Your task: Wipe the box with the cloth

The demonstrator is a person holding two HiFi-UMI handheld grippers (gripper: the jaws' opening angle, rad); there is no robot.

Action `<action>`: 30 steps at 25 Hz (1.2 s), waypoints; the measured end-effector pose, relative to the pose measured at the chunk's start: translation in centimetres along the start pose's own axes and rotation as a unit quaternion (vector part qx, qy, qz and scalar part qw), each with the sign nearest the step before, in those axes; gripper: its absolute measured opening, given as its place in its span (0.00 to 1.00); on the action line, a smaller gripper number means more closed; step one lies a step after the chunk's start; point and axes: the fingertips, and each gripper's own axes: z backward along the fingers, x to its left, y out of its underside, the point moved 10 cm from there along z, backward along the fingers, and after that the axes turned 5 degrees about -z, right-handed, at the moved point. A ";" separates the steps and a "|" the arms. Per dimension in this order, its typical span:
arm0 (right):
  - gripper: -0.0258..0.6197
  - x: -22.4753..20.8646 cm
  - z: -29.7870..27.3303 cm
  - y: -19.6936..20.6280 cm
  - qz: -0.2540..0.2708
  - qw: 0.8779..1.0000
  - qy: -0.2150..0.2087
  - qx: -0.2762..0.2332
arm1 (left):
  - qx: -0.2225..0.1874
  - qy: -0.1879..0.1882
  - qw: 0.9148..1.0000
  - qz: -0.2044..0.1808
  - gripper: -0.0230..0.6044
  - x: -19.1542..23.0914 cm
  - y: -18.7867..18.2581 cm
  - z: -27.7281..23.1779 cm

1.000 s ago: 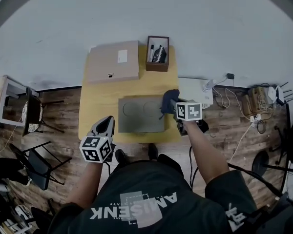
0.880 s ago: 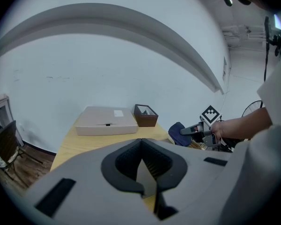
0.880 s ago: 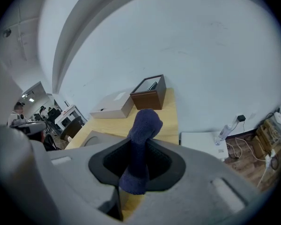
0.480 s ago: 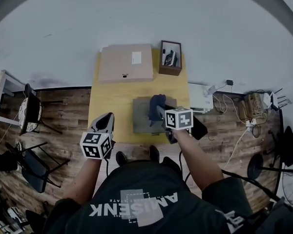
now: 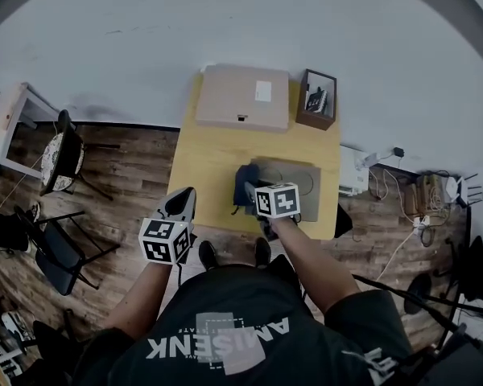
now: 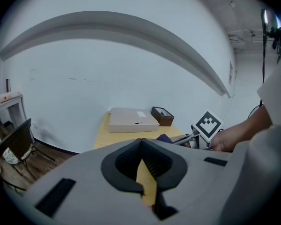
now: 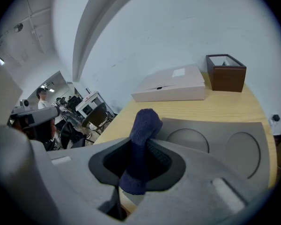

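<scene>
Dark blue cloth (image 7: 141, 139), bunched into a roll and clamped between the jaws of the right gripper (image 7: 143, 143); its long axis runs along the jaws, with the rounded free end pointing forward past the tips and the other end trailing behind them. Just ahead of and below the tips lies the grey box (image 7: 215, 142), flat, with two round recesses in its top; the cloth sits at the box's left margin, contact uncertain. Farther beyond the jaws: cardboard box (image 7: 171, 89) and small brown box (image 7: 226, 74) on the yellow table (image 7: 225, 109). Left gripper (image 6: 141, 144), jaws pressed together on nothing, has the table ahead of its tips. Step judged: wiping, at an edge; the next move calls for pressing the cloth down and sweeping rightward across the recesses
</scene>
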 end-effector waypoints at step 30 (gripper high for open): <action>0.17 -8.6 4.9 3.3 -0.060 0.995 0.083 0.004 | 0.027 0.056 0.998 -0.029 0.04 -4.6 -0.1 -4.1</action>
